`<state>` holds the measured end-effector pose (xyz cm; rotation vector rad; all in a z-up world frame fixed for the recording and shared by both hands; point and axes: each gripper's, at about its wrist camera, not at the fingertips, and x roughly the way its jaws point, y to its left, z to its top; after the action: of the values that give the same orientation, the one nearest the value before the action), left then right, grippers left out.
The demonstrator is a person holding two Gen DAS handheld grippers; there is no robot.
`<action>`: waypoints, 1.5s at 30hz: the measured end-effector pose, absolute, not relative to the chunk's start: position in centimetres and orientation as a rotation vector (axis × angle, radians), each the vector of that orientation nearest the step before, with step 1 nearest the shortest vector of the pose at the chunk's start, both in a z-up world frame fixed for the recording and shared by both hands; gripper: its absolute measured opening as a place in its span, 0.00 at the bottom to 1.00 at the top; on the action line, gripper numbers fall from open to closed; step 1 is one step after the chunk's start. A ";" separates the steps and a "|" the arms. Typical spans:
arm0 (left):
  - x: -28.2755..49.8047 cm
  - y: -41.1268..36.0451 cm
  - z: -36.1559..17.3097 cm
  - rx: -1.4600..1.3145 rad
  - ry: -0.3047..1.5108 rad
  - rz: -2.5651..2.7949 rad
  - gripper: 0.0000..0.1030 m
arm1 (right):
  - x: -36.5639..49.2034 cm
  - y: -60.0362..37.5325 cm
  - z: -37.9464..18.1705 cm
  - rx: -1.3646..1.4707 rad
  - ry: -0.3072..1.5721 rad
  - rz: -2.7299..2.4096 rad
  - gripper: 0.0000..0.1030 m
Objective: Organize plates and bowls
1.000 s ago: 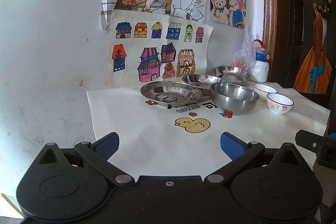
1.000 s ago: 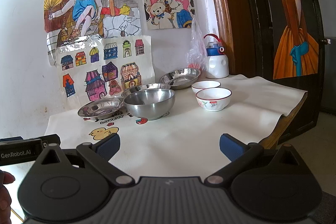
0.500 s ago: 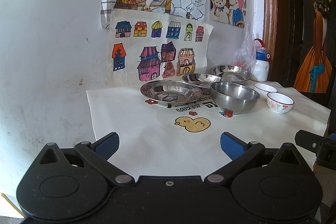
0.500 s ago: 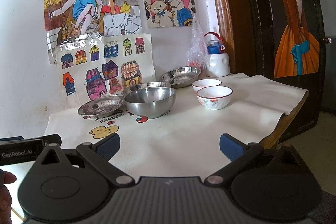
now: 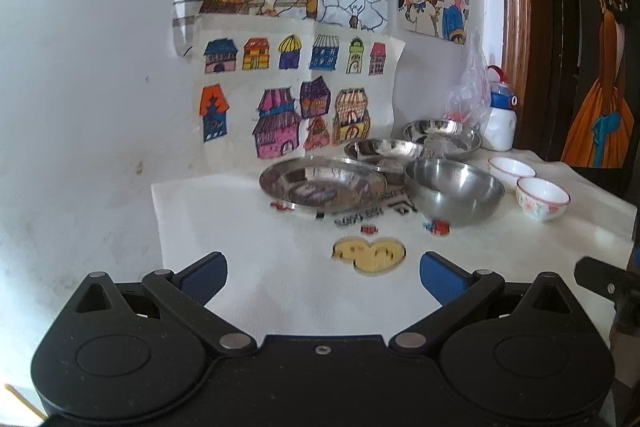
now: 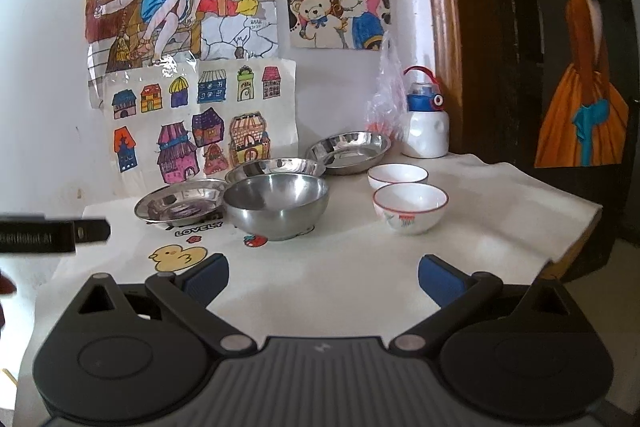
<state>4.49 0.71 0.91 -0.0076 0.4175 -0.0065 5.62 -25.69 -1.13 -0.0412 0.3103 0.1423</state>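
Three shallow steel plates run along the wall: near one (image 5: 320,183) (image 6: 178,201), middle one (image 5: 380,149) (image 6: 276,167), far one (image 5: 442,137) (image 6: 348,149). A deep steel bowl (image 5: 454,189) (image 6: 278,205) stands in front of the middle plate. Two white ceramic bowls with red rims sit to the right, the nearer (image 5: 542,197) (image 6: 410,207) and the farther (image 5: 511,171) (image 6: 397,177). My left gripper (image 5: 323,277) is open over the cloth, short of the plates. My right gripper (image 6: 323,277) is open, short of the bowls. Neither holds anything.
A white cloth with a duck print (image 5: 368,253) covers the table (image 6: 520,211). A white bottle with a blue and red cap (image 6: 425,125) and a plastic bag (image 6: 386,95) stand at the back by the wooden door frame. Drawings hang on the wall. The table's right edge drops off.
Both grippers have moved a little closer to the dishes and slightly upward. Nothing on the table has moved, and both stay open.
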 end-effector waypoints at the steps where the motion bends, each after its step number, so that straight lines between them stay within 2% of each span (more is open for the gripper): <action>1: 5.2 0.7 1.3 -0.002 0.416 -0.015 0.99 | 6.1 -25.9 -0.9 -0.051 0.313 0.149 1.00; 10: 12.4 0.5 5.5 0.002 0.424 -0.133 0.99 | 11.8 -28.9 2.6 -0.113 0.333 0.202 1.00; 22: 26.4 -3.7 9.7 0.059 0.448 -0.345 0.99 | 23.1 -31.3 7.7 -0.195 0.397 0.207 1.00; 33: 41.5 -9.6 6.9 0.017 0.607 -0.396 0.99 | 35.6 -33.9 7.2 -0.096 0.574 0.192 1.00; 38: 45.7 -11.6 5.0 0.041 0.688 -0.399 0.97 | 40.0 -34.4 5.5 -0.009 0.643 0.213 0.99; 39: 46.3 -11.8 4.7 0.036 0.704 -0.401 0.97 | 40.7 -34.5 5.2 0.018 0.602 0.214 0.98; 45: 49.4 -12.2 3.3 -0.027 0.773 -0.382 0.96 | 43.6 -34.6 3.5 0.038 0.643 0.226 0.92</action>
<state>49.38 -12.22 3.34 -0.0269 0.7732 -0.3820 43.57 -34.58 3.51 0.0376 0.6431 0.2257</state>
